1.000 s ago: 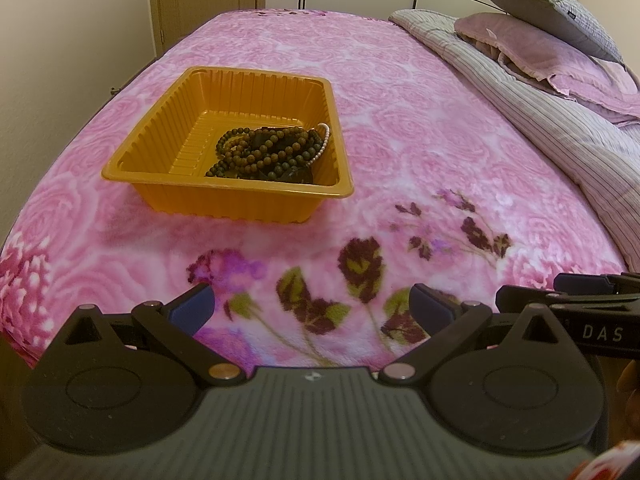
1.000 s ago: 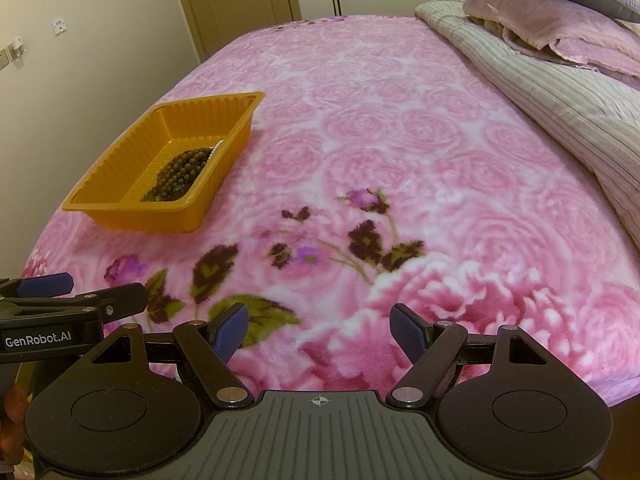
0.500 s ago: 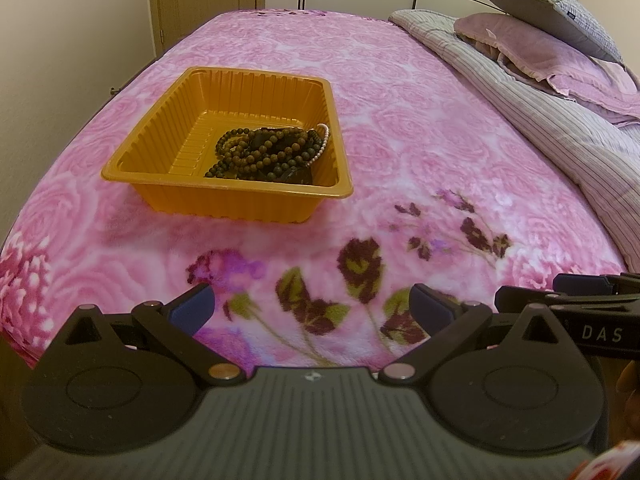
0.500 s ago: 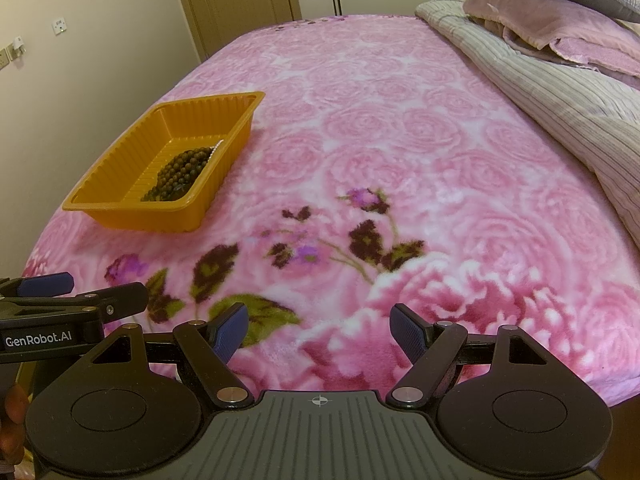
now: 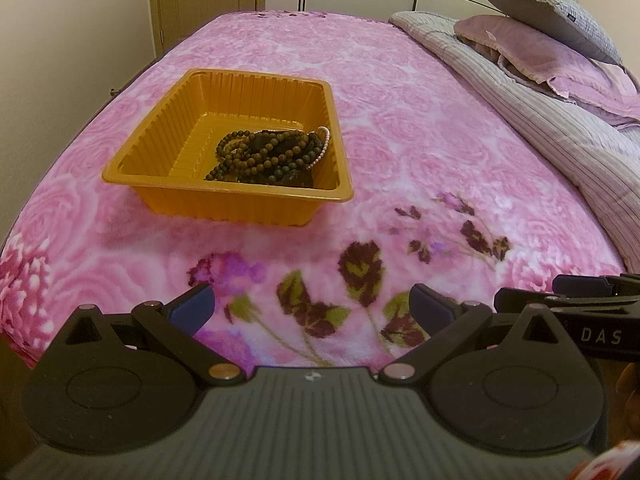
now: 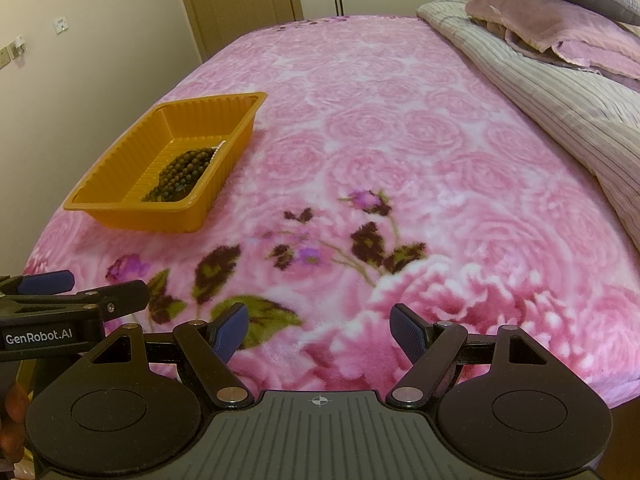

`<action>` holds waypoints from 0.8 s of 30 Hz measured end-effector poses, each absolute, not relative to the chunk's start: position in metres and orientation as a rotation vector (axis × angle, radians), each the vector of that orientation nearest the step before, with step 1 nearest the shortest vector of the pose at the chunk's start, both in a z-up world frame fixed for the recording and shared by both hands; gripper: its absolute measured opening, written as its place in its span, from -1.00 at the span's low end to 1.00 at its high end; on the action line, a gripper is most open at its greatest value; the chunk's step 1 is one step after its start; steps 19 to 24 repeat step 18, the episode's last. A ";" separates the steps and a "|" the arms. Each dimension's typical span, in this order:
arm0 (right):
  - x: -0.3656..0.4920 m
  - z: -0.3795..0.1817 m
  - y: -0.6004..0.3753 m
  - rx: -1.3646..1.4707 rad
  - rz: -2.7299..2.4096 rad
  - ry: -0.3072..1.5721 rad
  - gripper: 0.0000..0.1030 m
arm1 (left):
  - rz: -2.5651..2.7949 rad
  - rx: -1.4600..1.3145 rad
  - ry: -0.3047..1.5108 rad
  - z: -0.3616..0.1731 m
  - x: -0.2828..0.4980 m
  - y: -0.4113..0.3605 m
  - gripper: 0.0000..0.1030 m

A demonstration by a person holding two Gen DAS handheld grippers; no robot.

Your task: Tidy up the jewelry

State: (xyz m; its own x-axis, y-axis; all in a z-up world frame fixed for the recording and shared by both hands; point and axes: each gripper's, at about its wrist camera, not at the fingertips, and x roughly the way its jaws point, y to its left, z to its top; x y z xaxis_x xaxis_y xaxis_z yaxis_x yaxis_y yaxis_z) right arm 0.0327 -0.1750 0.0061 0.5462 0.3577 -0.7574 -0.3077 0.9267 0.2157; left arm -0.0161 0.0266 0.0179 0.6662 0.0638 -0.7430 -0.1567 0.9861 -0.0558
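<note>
Nearest: left gripper (image 5: 312, 306) with blue pads spread wide, nothing between them, hovering over the near edge of the bed (image 5: 420, 92). Right gripper (image 6: 319, 326) likewise gaping and empty, just beside the left one, above the same near edge where the dark leaf print runs.

Farther in, toward the bed's left edge: orange tray (image 5: 140, 156), thin ribbed plastic, sitting flat on the pink blanket. Inside, heaped against the tray's near right corner: bead strands (image 5: 264, 154), brown and dark green, overlapping in a loose tangle. Along the right wall of the tray, a short run of pale pearl beads (image 5: 322, 148), possibly a separate bracelet, hard to tell from here.

Handling, as a judgement: light, limp, each bead hard and smooth, so likely to roll out of a pinch on a single bead. Better to close the pads across a loop of cord where it lies uppermost on the heap, then lift slowly, since tangled neighbours may come along. Tray itself probably flimsy and apt to slide on the plush.

Farthest: striped quilt (image 5: 540, 120) and pillows (image 5: 536, 46) along the right edge.
</note>
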 end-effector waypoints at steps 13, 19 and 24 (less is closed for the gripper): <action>0.033 0.005 -0.174 0.060 0.395 0.912 0.50 | 0.123 -0.122 0.827 0.019 -0.016 0.027 1.00; 0.031 0.006 -0.172 0.061 0.396 0.910 0.50 | 0.117 -0.118 0.804 0.022 -0.015 0.027 1.00; 0.031 0.006 -0.172 0.061 0.396 0.910 0.50 | 0.117 -0.118 0.804 0.022 -0.015 0.027 1.00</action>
